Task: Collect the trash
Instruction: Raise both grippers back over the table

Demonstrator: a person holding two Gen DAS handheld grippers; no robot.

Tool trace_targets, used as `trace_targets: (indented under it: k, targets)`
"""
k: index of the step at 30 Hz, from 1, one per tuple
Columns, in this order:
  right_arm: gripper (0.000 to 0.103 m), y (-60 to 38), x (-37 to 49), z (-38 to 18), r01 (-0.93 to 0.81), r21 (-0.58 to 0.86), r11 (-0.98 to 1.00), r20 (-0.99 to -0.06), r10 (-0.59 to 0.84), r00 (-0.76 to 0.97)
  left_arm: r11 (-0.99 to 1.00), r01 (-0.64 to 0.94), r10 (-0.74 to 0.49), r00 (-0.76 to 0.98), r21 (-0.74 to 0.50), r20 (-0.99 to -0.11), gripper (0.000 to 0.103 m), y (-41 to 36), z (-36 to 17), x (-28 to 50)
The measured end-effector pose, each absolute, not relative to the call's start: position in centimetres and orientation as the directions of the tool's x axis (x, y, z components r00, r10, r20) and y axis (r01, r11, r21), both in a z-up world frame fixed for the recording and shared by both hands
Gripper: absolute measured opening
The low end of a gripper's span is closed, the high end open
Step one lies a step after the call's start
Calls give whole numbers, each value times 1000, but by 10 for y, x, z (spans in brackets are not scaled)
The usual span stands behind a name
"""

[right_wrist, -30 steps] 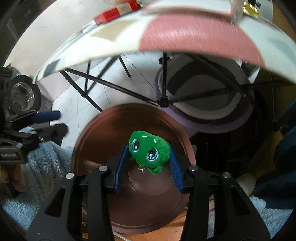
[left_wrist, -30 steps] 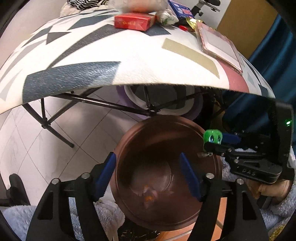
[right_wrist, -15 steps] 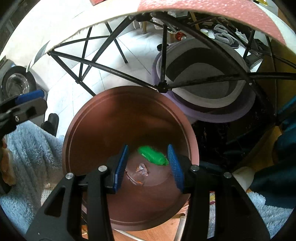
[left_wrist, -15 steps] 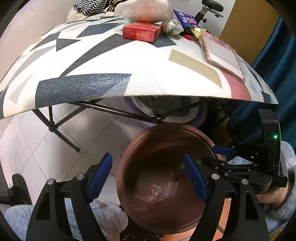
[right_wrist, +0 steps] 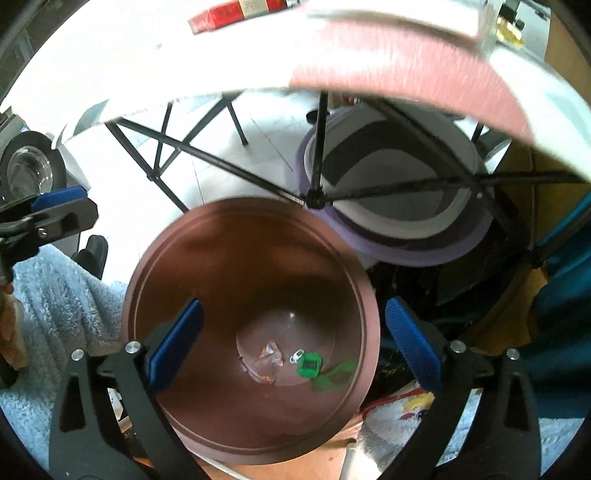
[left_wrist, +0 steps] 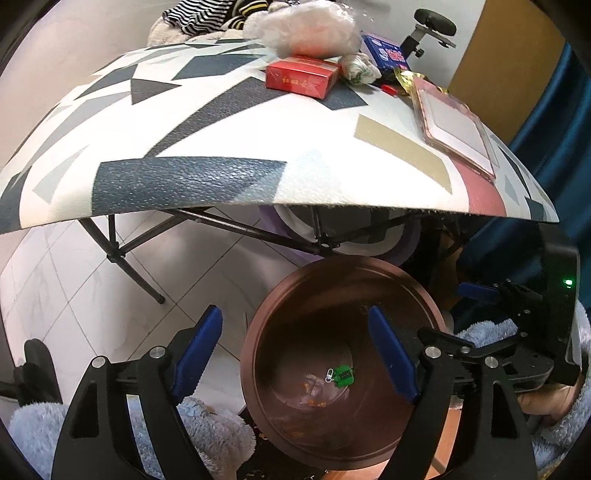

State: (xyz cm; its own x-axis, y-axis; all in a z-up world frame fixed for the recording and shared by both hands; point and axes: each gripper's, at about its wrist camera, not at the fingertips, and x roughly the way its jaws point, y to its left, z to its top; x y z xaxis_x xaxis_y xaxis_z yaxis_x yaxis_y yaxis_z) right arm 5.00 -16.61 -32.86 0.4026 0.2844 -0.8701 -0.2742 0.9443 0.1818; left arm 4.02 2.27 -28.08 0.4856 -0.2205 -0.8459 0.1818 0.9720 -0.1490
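— How do the tongs stand?

— The right gripper (right_wrist: 293,343) has just been opening and its blue pads are spread wide over the mouth of the brown bin (right_wrist: 159,273), with nothing between them. The left gripper (left_wrist: 295,350) has also just been opening a little and gapes wide and empty over the same bin's near rim (left_wrist: 251,354); both point steeply down.

— And the trash?

— The green toy (right_wrist: 309,363) lies at the bottom of the bin beside some crumpled wrappers (right_wrist: 267,360), clear of both tongs.

— Anything readable?

— Beyond the bin, on the patterned table (left_wrist: 221,122), a red box (left_wrist: 301,75) bears gold characters and a blue pack (left_wrist: 386,55) has print, but both look too small to read. A pink-framed tablet (left_wrist: 456,127) lies at the right edge and a clear plastic bag (left_wrist: 306,31) at the far end.

— The hands?

— A fluffy pale-blue sleeve (left_wrist: 491,330) shows behind the right gripper; the hand itself is mostly hidden.
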Motion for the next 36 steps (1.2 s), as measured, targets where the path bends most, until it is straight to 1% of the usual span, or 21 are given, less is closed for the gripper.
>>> trace_targets:
  k: [6, 12, 16, 19, 23, 25, 27, 31, 34, 36]
  targets:
    - [97, -169, 43, -303, -270, 161, 949, -815, 282, 506, 973, 177, -222, 514, -151, -829, 80, 25, -274, 39]
    - [97, -179, 40, -285, -250, 164, 954, -771, 282, 570, 975, 171, -212, 536, -141, -817, 80, 24, -270, 37]
    - [97, -182, 37, -270, -233, 126, 964, -750, 246, 614, 977, 157, -206, 557, -141, -804, 81, 26, -265, 36]
    - [97, -185, 34, -246, -236, 124, 964, -713, 252, 654, 978, 137, -208, 596, -157, -776, 81, 31, -251, 36]
    - [97, -192, 44, -213, -188, 104, 977, -673, 208, 710, 975, 125, -223, 641, -186, -735, 85, 38, -229, 40]
    - [97, -198, 59, -200, -141, 125, 982, -673, 189, 715, 974, 121, -222, 659, -189, -719, 86, 40, -218, 44]
    - [97, -202, 81, -190, -70, 142, 987, -689, 149, 710, 979, 119, -203, 677, -167, -707, 86, 41, -206, 50]
    - [97, -205, 120, -189, 38, 165, 986, -736, 97, 670, 985, 118, -172, 706, -125, -687, 88, 43, -187, 60]
    - [97, -205, 147, -192, 138, 134, 981, -765, 14, 644, 986, 113, -169, 721, -126, -672, 89, 49, -179, 64]
    - [97, -205, 158, -193, 200, 107, 974, -771, -46, 635, 983, 106, -179, 727, -150, -663, 90, 54, -175, 66]
